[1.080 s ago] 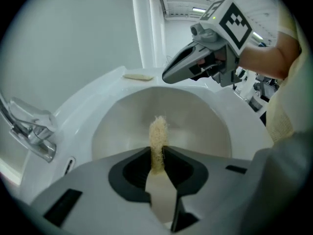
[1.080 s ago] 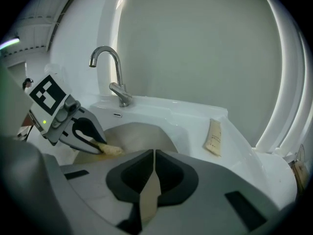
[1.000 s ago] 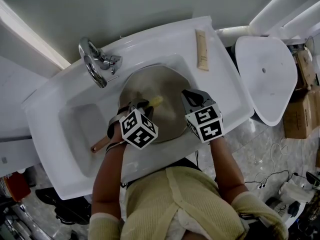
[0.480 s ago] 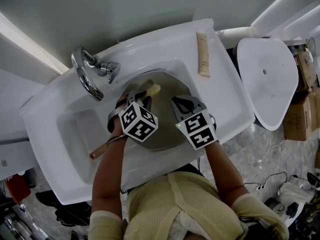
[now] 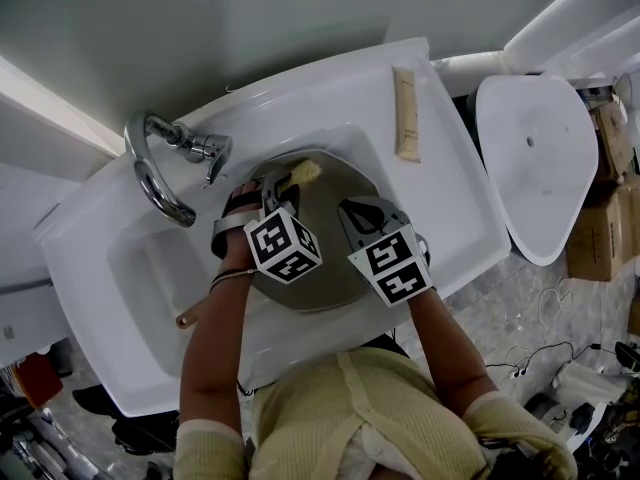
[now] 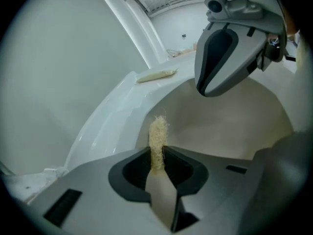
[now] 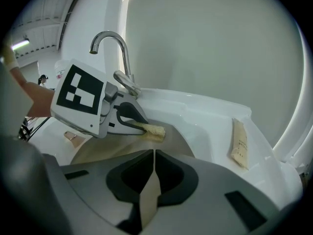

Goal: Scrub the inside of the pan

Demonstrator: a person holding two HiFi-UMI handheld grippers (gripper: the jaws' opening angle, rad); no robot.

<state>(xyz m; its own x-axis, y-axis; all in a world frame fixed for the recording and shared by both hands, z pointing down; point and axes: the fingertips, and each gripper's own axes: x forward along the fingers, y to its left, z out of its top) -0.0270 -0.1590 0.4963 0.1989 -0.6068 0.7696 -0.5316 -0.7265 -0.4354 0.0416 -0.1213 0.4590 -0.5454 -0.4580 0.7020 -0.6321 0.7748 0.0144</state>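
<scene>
Down in the white sink (image 5: 450, 203), the grey pan (image 5: 322, 193) lies flat in the basin with its brown handle (image 5: 190, 313) poking out toward your left, so the basin walls help stop it sliding. Your left tongs (image 6: 156, 150) are pinching a strip of pale, fibrous loofah scrubber (image 6: 157, 131) by its near end. The free end sticks out past the tips and seems to rest against the pan's far inner edge, on the side nearest the faucet (image 5: 150, 173). Held that way, the fibres meet the metal and the tongs do not.

Your right tongs (image 7: 153, 154) are pressed together with nothing between them, and they sit over the middle of the pan beside the left pair. I judge they are there to steady the pan, though I cannot tell whether they touch it. A tan sachet (image 5: 405, 113) lies on the sink's back ledge, well apart from the work.

The scrubbing looks to be under way at the far rim. Draw the scrubber back toward yourself with light downward pressure. A strip gripped this close to its end may fold or slip out if you push hard.
</scene>
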